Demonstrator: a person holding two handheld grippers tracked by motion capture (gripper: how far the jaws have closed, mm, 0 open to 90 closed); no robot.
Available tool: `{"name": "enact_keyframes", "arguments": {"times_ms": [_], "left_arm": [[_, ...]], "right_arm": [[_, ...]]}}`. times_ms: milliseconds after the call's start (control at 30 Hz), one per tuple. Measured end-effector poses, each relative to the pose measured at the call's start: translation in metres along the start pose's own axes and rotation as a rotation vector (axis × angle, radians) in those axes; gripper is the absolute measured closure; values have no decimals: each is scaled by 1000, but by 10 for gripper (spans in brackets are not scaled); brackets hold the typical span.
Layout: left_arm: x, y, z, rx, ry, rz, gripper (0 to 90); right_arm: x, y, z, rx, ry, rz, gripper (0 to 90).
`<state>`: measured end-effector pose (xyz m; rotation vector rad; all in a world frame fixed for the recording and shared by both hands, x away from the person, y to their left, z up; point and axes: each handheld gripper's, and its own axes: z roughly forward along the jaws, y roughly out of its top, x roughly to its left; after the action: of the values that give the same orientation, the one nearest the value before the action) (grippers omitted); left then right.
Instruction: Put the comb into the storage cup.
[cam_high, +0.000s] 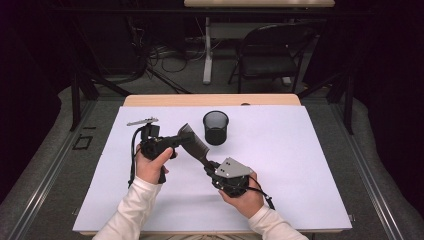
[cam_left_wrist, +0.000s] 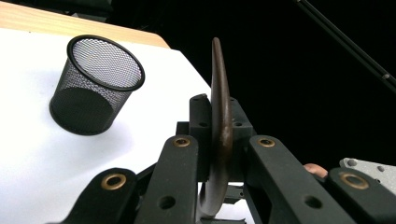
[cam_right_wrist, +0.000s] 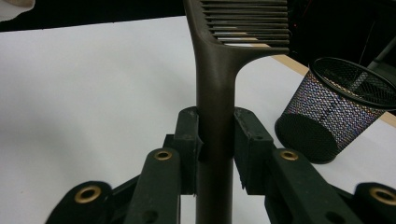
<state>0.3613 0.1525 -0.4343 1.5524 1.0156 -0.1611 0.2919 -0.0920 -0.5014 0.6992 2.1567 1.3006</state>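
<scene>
Comb (cam_high: 192, 141) held off the table at frame centre, clamped by both the left gripper (cam_high: 172, 141) and right gripper (cam_high: 210, 167). Mesh cup (cam_high: 216, 128) just beside, upper right. White sheet (cam_high: 300, 170) is bare rightward to its edge.

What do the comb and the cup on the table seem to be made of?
The comb looks like dark brown plastic with a smooth, dull finish; its teeth and handle seem moulded as one piece. The cup looks like black metal mesh, likely painted; light passes through its fine grid and the rim is solid.
</scene>
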Motion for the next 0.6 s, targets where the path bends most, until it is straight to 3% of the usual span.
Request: {"name": "enact_keyframes", "arguments": {"times_ms": [600], "left_arm": [[-1,0,-1,-3,0,4,854]], "right_arm": [[0,0,1,-1,11,14,725]]}}
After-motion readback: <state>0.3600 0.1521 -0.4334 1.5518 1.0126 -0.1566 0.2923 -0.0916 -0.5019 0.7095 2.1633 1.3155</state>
